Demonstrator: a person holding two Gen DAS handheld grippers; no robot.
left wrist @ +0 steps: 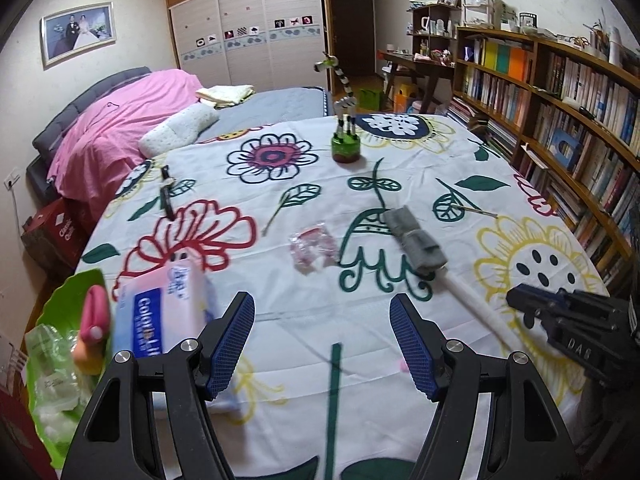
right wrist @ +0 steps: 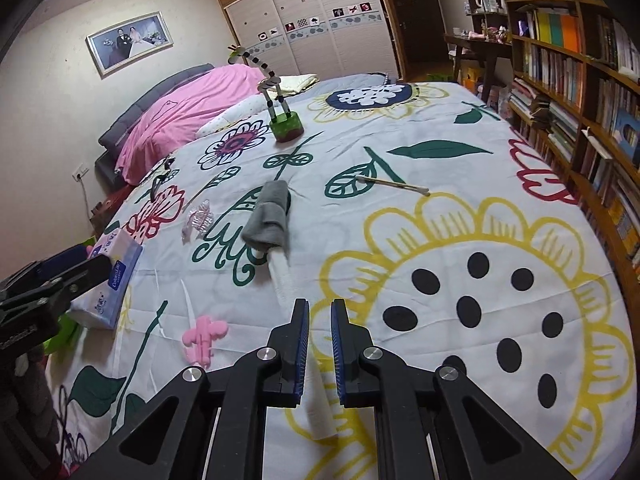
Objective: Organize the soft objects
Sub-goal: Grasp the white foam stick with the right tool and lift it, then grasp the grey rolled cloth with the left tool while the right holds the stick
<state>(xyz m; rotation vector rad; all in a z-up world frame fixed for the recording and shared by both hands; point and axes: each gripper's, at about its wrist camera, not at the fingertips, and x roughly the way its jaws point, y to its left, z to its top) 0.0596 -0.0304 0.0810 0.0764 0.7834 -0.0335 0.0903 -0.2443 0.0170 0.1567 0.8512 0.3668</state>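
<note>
A tissue pack (left wrist: pixel 160 312) lies blurred at the table's left edge, just left of my open, empty left gripper (left wrist: pixel 322 344); it also shows in the right wrist view (right wrist: pixel 114 276). A grey folded cloth (left wrist: pixel 416 240) lies mid-table over a white paper roll (left wrist: pixel 480 312). In the right wrist view my right gripper (right wrist: pixel 320 344) is nearly shut around the near end of the white roll (right wrist: pixel 316 392), with the grey cloth (right wrist: pixel 270 216) at its far end. A pink soft toy (right wrist: pixel 204 338) lies left of it. A crinkled clear wrapper (left wrist: pixel 314 246) lies mid-table.
A green bowl (left wrist: pixel 64 304) with a pink toy and plastic bags sits off the left edge. A zebra figure on a green base (left wrist: pixel 345 136), a thin brush (right wrist: pixel 392 184) and a black clip (left wrist: pixel 166 192) lie on the floral cloth. Bookshelves (left wrist: pixel 560 112) stand right, a bed (left wrist: pixel 120 120) behind.
</note>
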